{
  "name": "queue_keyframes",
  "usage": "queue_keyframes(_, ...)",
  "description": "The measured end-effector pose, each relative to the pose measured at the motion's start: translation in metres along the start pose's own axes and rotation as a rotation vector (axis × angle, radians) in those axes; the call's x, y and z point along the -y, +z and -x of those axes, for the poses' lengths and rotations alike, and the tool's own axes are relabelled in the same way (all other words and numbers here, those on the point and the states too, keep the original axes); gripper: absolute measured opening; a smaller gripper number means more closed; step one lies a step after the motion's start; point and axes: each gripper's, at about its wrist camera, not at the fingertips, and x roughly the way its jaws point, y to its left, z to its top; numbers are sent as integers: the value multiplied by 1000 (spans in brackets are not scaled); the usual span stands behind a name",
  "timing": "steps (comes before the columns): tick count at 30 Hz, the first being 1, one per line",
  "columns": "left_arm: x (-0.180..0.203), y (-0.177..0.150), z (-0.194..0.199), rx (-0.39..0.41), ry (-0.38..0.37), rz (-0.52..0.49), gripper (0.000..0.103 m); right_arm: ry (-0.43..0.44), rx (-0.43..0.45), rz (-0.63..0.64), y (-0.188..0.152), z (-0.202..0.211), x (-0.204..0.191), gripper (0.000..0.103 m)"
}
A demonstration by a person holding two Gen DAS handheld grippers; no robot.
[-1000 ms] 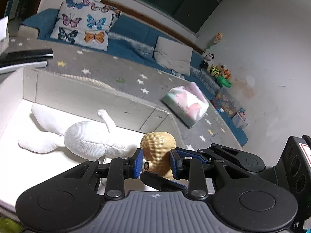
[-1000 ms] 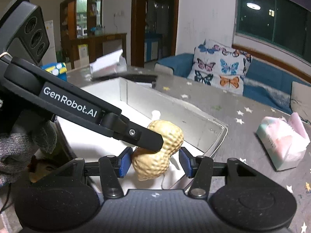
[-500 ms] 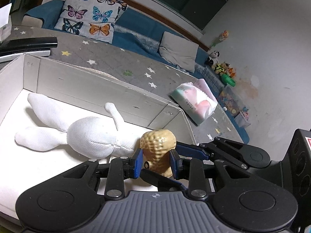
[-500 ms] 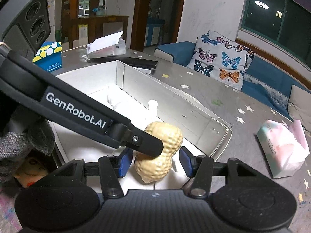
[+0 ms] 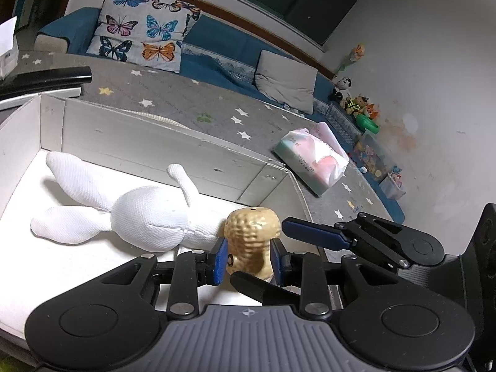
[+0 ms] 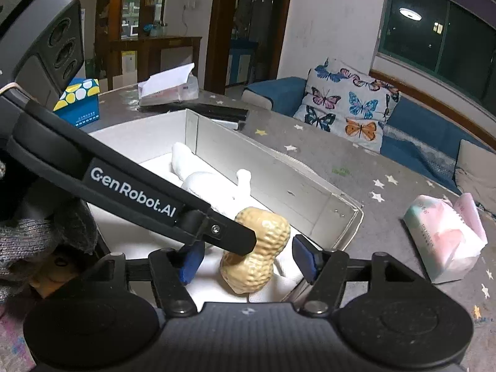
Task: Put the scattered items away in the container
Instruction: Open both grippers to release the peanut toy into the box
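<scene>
The grey table cover with little stars [image 5: 192,99] fills this living room, with a butterfly cushion [image 5: 142,40] on the blue sofa behind it. On the cover sits my container, a big white cardboard box [image 5: 161,145].

A moment ago my right gripper [image 6: 248,259] sat closer around the tan peanut-shaped toy [image 6: 257,248]. Now its blue pads [image 6: 305,257] are spread wide and do not touch the peanut on either side. So my right gripper has let go. My left gripper [image 5: 248,259] is squeezing the peanut between its own blue pads [image 5: 220,259], and it has kept that squeeze the whole time. I think this means the peanut now belongs to my left gripper alone.

The peanut has also come in over the box. It stands up tall near the box's close corner, just beside the soft white cloth bunny [image 5: 136,214] that lies flat inside. I cannot tell if the peanut's bottom is touching the box floor yet.

My guess is that the next job is small: lower it a bit and open my left gripper. The pastel tissue pack [image 5: 313,161] lies outside the box on the cover, well apart from my grippers.
</scene>
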Motion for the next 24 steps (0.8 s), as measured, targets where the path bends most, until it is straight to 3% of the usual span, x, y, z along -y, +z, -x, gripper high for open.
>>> queue_keyframes(6, 6, -3, 7, 19, 8, -15, 31, -19, 54, -17, -5, 16, 1, 72)
queue_keyframes(8, 8, -5, 13, 32, 16, -19, 31, -26, 78, -32, -8, 24, 3, 82)
queue_keyframes(12, 16, -14, 28, 67, 26, -48, 31, -34, 115, -63, -16, 41, 6, 85)
queue_keyframes(14, 21, -20, 35, 81, 38, -62, 31, -41, 132, -80, -22, 51, 7, 95)
queue_keyframes(17, 26, -29, 46, 99, 46, -77, 31, -63, 158, -88, -30, 64, 5, 101)
queue_keyframes(24, 32, -49, 72, 133, 30, -79, 31, -59, 189, -111, -50, 86, 2, 103)
